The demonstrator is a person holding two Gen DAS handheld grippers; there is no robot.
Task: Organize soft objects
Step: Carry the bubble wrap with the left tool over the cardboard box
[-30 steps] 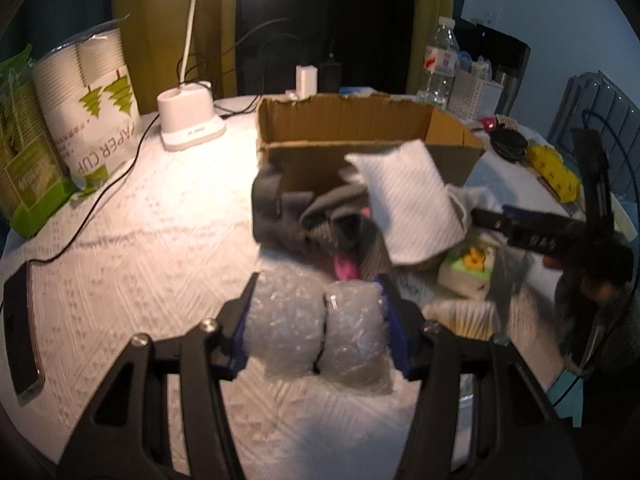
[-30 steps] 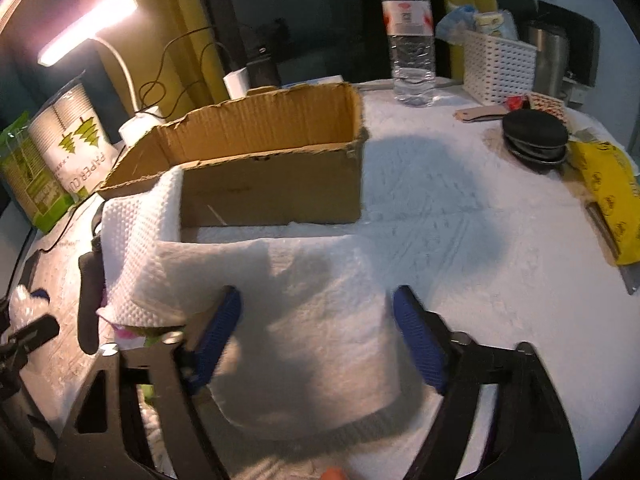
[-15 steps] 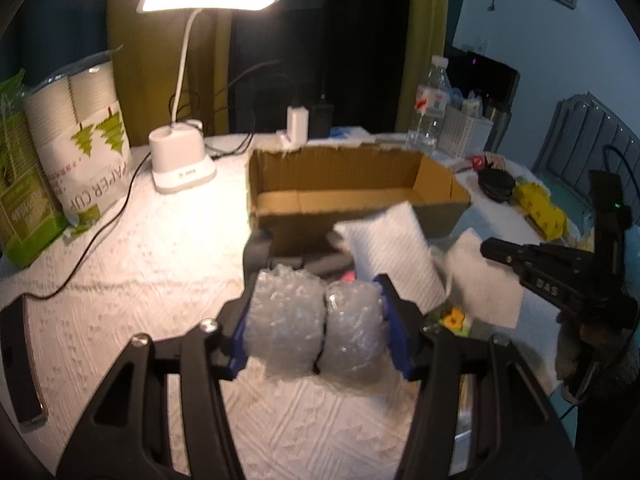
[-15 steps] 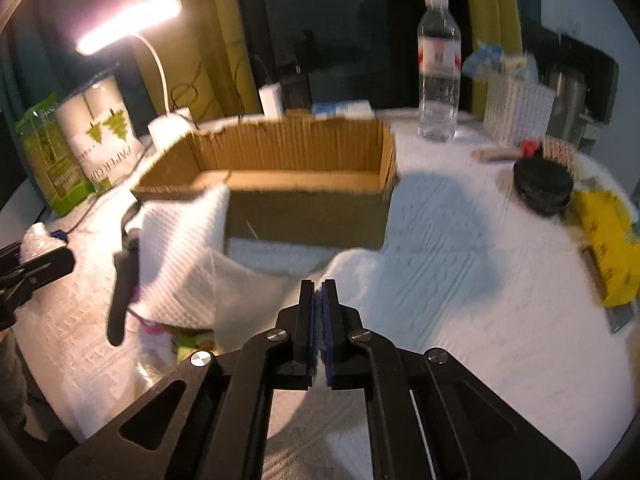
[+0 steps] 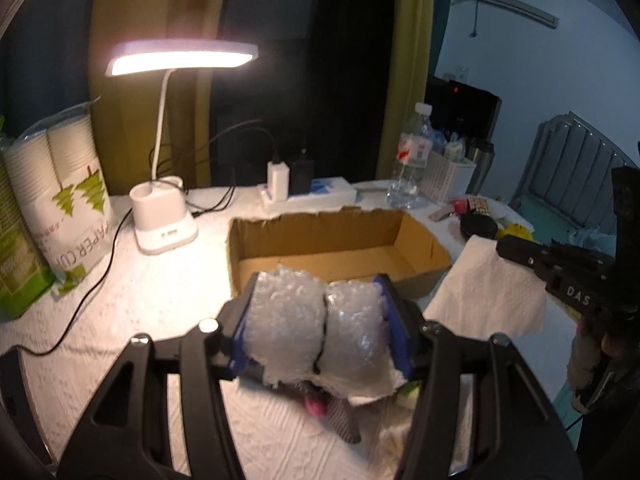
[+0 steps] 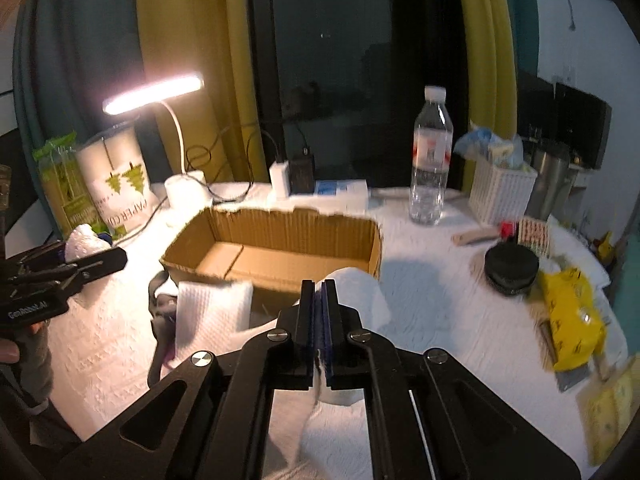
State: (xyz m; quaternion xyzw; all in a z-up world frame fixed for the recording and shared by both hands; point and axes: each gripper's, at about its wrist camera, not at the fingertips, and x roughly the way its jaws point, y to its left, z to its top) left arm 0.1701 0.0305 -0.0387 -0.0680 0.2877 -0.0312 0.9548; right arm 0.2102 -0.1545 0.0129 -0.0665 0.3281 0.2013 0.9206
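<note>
White-clothed table point(image 6: 420, 292) — lamp-lit, cluttered.

Clear, bubbled plastic wrap roll point(image 5: 314, 320), white embossed paper towel point(image 5: 486, 296), plain brown corrugated cardboard box point(image 6: 280, 248), white textured tablecloth point(image 6: 432, 304), bright yellow printed plastic bag point(image 6: 572, 316), white paper-cup sleeve with green tree motifs point(image 5: 68, 184), mustard-yellow curtains point(image 6: 180, 60)

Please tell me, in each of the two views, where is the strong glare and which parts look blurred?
Left wrist view: the desk lamp head is blown out to white, and the bubble wrap held close in the left gripper looks soft. Right wrist view: the lamp glares too, the cardboard box rim is smeared by motion, and the yellow bag at the right edge is blurred.
</note>
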